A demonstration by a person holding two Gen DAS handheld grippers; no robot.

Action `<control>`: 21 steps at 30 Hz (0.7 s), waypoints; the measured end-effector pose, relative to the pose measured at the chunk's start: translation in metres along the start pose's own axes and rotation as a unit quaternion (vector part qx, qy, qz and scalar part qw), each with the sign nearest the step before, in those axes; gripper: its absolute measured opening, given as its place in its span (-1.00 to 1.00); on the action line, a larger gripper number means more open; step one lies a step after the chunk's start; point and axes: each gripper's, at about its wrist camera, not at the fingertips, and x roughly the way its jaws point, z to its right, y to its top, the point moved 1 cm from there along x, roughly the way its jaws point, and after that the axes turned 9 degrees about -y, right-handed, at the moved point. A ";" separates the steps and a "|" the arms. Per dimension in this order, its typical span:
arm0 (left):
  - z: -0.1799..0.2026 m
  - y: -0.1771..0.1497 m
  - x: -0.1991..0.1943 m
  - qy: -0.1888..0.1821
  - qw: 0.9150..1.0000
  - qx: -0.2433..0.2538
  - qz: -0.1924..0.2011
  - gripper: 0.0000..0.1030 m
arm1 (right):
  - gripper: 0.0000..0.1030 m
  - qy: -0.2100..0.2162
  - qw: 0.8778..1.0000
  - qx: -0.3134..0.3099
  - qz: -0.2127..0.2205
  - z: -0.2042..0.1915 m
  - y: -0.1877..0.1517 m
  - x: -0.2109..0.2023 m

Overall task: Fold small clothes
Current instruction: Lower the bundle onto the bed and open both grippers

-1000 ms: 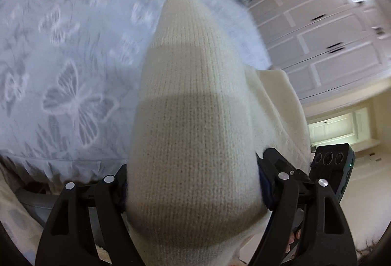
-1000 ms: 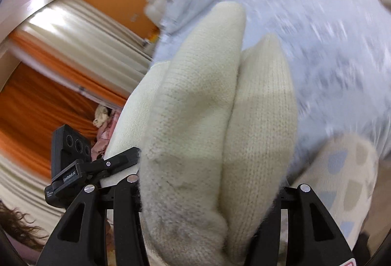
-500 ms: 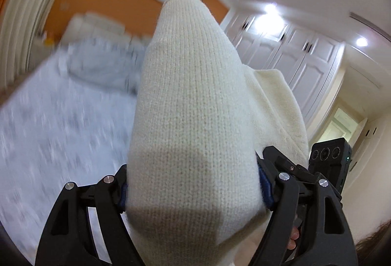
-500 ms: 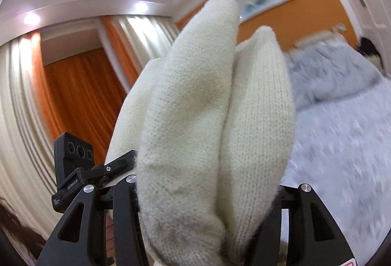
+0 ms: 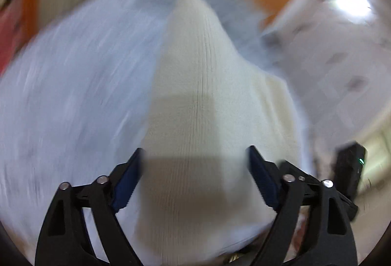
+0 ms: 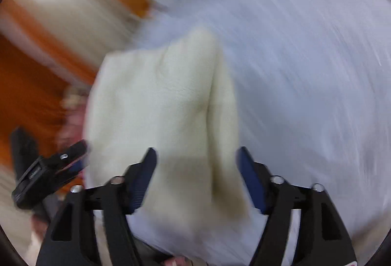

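Motion blur smeared both views. The cream knit garment (image 5: 195, 100) hung between the left gripper (image 5: 195, 168), whose jaws were closing on its sides, and the right gripper (image 6: 195, 168), whose jaws were opening with cloth between, pads apart from it. Behind lay the pale bedspread (image 6: 305, 75).

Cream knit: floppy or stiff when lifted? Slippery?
Likely floppy: the knit folds into soft lobes between the right tool, whose jaws are opening. Probably light. Fuzzy ribbed weave suggests little slip on the pads.
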 end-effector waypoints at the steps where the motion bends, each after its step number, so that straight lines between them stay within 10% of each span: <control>1: -0.023 -0.017 0.012 0.002 0.999 -0.035 -0.019 0.27 | 0.06 0.001 1.000 0.016 -0.009 0.013 -0.011 0.004; 8: -0.020 -0.050 0.001 0.016 1.000 -0.024 0.007 0.58 | 0.08 0.008 1.000 0.002 0.008 0.008 -0.020 -0.022; 11: -0.016 -0.044 0.022 0.026 1.000 -0.014 -0.001 0.73 | 0.43 0.012 0.999 0.017 -0.035 0.008 -0.012 0.011; 16: -0.056 -0.041 0.047 0.024 0.996 -0.085 -0.020 0.73 | 0.48 0.026 0.992 0.065 -0.100 0.011 -0.016 0.082; 19: -0.074 -0.041 0.058 0.011 0.994 -0.109 -0.027 0.45 | -0.33 0.046 0.994 0.042 -0.086 -0.005 -0.007 0.079; 21: -0.070 -0.037 0.057 0.003 0.994 -0.102 -0.029 0.22 | -0.50 0.020 0.998 -0.011 -0.060 -0.027 0.007 0.059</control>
